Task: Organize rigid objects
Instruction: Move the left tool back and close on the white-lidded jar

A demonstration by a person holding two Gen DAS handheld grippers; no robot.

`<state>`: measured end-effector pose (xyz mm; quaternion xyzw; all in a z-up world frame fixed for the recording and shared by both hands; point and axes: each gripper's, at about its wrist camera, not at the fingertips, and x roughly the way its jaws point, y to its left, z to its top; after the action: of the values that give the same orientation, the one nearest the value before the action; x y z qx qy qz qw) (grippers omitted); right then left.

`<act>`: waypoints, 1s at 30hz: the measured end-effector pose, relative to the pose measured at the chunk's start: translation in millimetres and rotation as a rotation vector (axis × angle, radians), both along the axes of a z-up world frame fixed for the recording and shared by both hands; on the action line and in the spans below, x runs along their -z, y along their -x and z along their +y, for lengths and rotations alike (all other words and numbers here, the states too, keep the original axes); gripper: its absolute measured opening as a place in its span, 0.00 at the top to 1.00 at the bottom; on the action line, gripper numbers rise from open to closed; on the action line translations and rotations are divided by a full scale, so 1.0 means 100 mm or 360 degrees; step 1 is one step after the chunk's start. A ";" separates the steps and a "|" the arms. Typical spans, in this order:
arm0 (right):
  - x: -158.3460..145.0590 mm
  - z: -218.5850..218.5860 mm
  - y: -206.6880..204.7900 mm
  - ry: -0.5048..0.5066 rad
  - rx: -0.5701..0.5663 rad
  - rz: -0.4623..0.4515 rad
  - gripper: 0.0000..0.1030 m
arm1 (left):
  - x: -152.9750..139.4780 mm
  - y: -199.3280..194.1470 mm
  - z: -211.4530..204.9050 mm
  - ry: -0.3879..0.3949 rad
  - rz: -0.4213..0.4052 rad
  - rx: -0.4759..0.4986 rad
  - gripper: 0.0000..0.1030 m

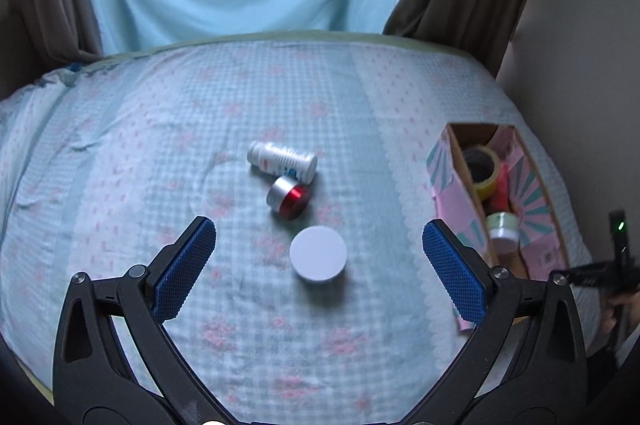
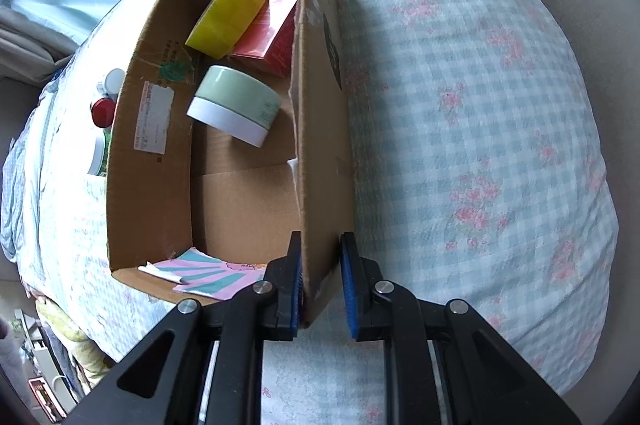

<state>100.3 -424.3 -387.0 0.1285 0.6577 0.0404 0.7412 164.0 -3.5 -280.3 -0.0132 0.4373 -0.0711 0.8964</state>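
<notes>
We are hovering the left gripper (image 1: 319,265), fingers spread wide and empty, with the white-lidded jar (image 1: 318,260) lying between them on the bed (image 1: 120,153). Our right gripper (image 2: 320,281) is clamping the cardboard box (image 2: 320,105) wall, so the left hand is nearer the jar.

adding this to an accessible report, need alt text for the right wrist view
The right gripper is shut on the side wall of an open cardboard box that sits on a checked bedspread. In the box lie a yellow tape roll, a red carton and a green jar.
</notes>
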 end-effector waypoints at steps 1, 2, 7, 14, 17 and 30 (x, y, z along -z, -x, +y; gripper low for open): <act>-0.01 -0.01 0.00 0.0000 -0.0001 0.0000 0.85 | 0.12 0.01 0.02 0.0001 -0.0001 0.0014 0.00; -0.02 -0.02 0.01 0.0000 0.0001 -0.0001 0.85 | 0.24 0.01 0.03 0.0004 -0.0001 0.0027 0.00; -0.07 0.00 0.05 0.0016 0.0014 -0.0012 0.86 | 0.80 -0.02 0.04 0.0029 0.0031 0.0092 0.00; -0.11 0.08 0.08 0.0088 -0.0009 -0.0013 0.87 | 1.48 -0.20 -0.06 0.0016 0.0045 0.0131 0.00; -0.10 0.09 0.09 0.0086 0.0013 -0.0015 0.87 | 1.69 -0.31 -0.12 0.0000 0.0050 0.0133 0.00; -0.09 0.05 0.11 0.0090 0.0076 -0.0018 0.88 | 1.89 -0.48 -0.25 -0.0040 0.0071 0.0165 0.29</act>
<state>89.6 -418.9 -377.5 0.1229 0.6511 0.0050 0.7490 212.3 -28.6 -469.7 0.0193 0.4580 -0.1117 0.8817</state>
